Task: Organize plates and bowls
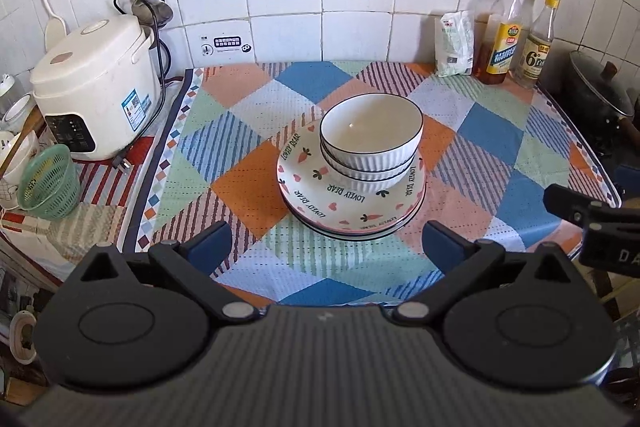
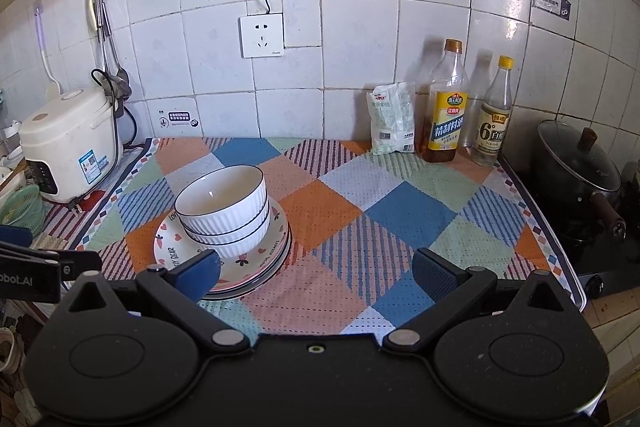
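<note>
Lower plates under bowls mostly hidden, count unclear

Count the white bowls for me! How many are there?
3. The white ribbed bowls sit nested in one stack on the carrot-print plates, mid-tablecloth. A fourth could hide inside the stack, but I can't see one.

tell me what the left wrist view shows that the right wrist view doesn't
Only the left wrist view shows the green basket whole; the right cuts it off at the frame edge. Only the right wrist view shows the whole lidded pot and the cord's loop above the wall socket. Both share the stacked bowls on plates, the rice cooker and two bottles.
</note>
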A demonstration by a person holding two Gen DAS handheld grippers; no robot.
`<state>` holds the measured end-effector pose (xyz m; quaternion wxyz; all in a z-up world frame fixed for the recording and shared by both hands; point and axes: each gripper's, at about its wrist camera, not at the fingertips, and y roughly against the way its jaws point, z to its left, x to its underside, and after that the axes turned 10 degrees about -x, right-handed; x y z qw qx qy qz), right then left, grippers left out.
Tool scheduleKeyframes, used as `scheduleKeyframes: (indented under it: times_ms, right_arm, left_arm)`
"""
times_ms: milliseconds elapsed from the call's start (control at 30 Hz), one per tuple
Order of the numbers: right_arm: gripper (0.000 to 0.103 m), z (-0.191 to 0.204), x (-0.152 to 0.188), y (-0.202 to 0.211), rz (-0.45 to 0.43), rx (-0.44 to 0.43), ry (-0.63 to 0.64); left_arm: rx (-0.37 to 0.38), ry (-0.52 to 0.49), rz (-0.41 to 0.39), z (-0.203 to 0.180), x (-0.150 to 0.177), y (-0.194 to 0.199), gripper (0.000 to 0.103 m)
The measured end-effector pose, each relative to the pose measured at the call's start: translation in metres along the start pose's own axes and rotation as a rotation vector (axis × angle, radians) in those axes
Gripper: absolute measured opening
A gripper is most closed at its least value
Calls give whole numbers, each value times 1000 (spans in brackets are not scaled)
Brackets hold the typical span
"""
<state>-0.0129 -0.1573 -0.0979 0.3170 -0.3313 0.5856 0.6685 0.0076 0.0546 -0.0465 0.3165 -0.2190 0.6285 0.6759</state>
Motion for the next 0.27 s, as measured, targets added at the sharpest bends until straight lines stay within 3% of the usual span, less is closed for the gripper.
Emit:
scheduleKeyframes:
  times_ms: [267]
  right_arm:
    - [103, -1, 0, -1, 6, 0, 3]
  left_arm:
    - [7, 12, 6, 0, 0, 0, 103]
